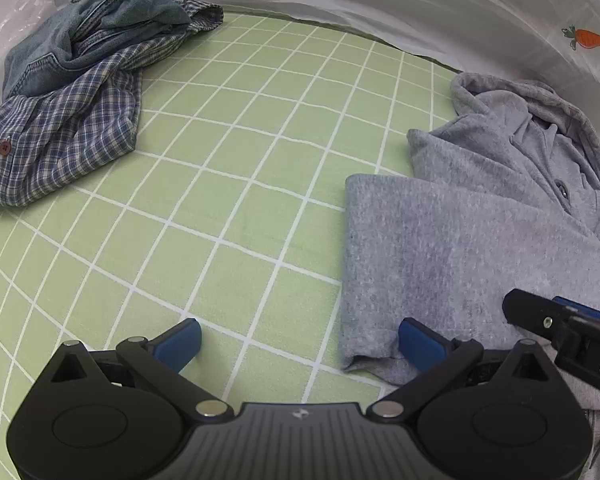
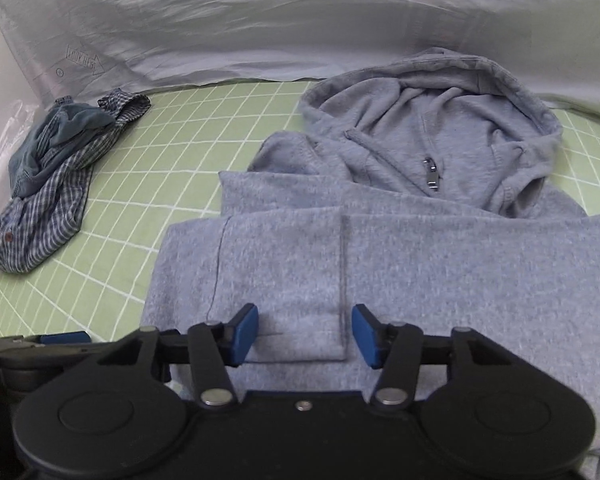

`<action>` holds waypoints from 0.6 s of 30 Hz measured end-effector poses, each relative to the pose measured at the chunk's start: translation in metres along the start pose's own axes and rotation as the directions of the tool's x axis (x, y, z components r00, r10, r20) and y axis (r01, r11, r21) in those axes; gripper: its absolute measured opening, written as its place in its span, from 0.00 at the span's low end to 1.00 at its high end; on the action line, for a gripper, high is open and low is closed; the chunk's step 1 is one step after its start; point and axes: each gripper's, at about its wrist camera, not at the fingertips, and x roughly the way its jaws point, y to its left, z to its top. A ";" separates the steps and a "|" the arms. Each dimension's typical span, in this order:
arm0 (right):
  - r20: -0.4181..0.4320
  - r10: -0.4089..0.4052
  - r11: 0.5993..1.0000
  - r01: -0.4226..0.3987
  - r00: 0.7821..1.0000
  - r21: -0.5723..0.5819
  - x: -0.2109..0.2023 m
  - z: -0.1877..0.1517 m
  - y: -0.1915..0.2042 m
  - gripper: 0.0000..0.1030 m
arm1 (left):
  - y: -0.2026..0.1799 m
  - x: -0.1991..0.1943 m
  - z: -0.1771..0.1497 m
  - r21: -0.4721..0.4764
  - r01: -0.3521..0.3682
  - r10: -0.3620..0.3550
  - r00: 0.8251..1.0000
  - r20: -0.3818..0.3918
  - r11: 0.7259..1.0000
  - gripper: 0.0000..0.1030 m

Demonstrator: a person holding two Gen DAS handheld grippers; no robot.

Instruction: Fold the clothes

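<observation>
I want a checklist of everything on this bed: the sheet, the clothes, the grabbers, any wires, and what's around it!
Surface: green checked sheet, mostly bare.
Job's things: grey hoodie, sleeves folded across, hood up top.
Clutter: plaid shirt and denim garment heaped together, unfolded.
Grippers: left gripper open wide at the hoodie's edge; right gripper partly open over a folded cuff.
Cables: nothing seen.
Surroundings: white printed cloth with carrots behind.

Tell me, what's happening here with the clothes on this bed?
Someone holding a gripper in each hand is folding a grey hoodie on a green checked sheet. The right gripper straddles a folded sleeve, pads not pressing. The left gripper stands wide open at the hoodie's edge. A plaid shirt and denim garment lie crumpled aside.
</observation>
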 end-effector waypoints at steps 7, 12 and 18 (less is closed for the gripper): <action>-0.006 0.048 0.999 -0.048 0.999 0.013 0.000 -0.002 -0.005 0.31 | -0.002 0.001 -0.002 -0.014 -0.023 0.023 1.000 0.018 1.000 1.00; -0.002 0.090 0.996 -0.090 0.996 0.013 -0.004 -0.003 -0.007 0.17 | -0.004 0.001 0.000 -0.020 -0.030 0.031 0.999 0.019 0.999 1.00; 0.042 0.119 0.993 -0.120 0.992 0.000 -0.020 -0.005 -0.010 0.14 | -0.002 -0.002 0.004 -0.011 0.008 -0.008 1.000 0.008 1.000 1.00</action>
